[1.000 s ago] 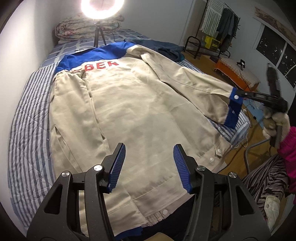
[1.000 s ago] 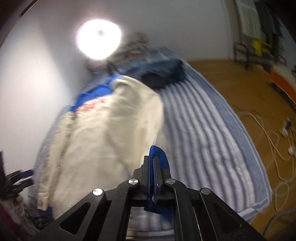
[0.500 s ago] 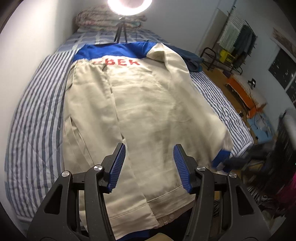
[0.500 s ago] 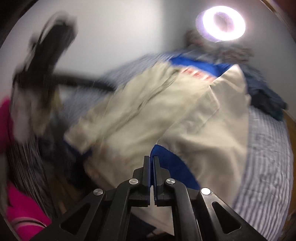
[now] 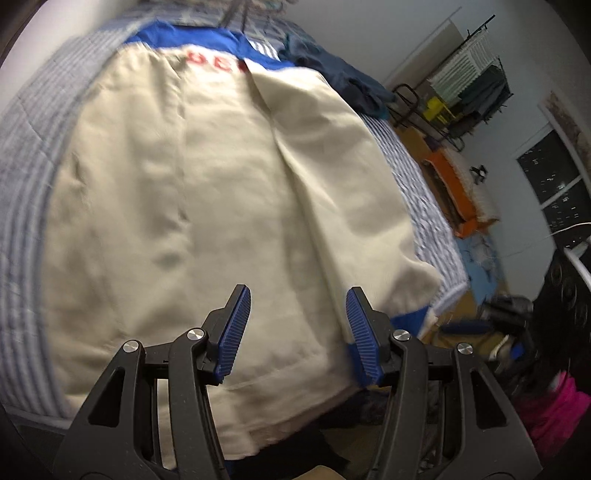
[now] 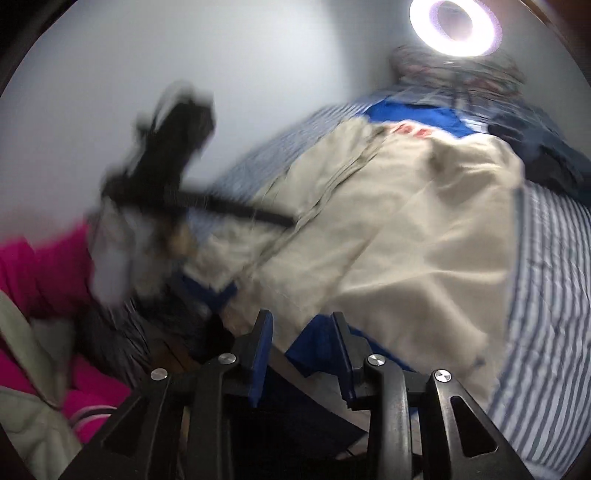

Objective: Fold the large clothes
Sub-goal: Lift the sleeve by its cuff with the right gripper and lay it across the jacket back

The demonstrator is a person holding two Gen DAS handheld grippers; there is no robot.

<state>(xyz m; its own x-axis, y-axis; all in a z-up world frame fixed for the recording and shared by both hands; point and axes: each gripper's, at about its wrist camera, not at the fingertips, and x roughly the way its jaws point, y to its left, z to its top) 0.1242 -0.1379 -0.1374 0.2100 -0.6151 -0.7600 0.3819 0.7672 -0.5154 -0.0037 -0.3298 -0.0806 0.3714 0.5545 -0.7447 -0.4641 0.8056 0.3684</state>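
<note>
A large cream jacket point(image 5: 192, 192) with a blue yoke and red letters lies back-up on the striped bed; it also shows in the right wrist view point(image 6: 406, 236). Its right sleeve point(image 5: 351, 206) is folded down along the body, its blue cuff point(image 5: 410, 319) at the bed's near edge. My left gripper point(image 5: 295, 332) is open and empty, hovering over the jacket's hem. My right gripper point(image 6: 301, 350) is open, jaws a little apart, with the blue cuff point(image 6: 317, 343) just ahead between them, not gripped. The left gripper point(image 6: 173, 155) shows blurred in the right wrist view.
A striped bed cover point(image 6: 546, 295) runs to the right of the jacket. A dark blue garment point(image 5: 343, 81) lies at the bed's far right. A ring light point(image 6: 456, 26) stands at the headboard. A clothes rack point(image 5: 469, 88) and an orange box point(image 5: 450, 188) stand on the floor.
My right gripper carried the sleeve across onto the jacket body and down to the near edge, then opened and let the cuff go. My left gripper stayed open and moved closer over the hem.
</note>
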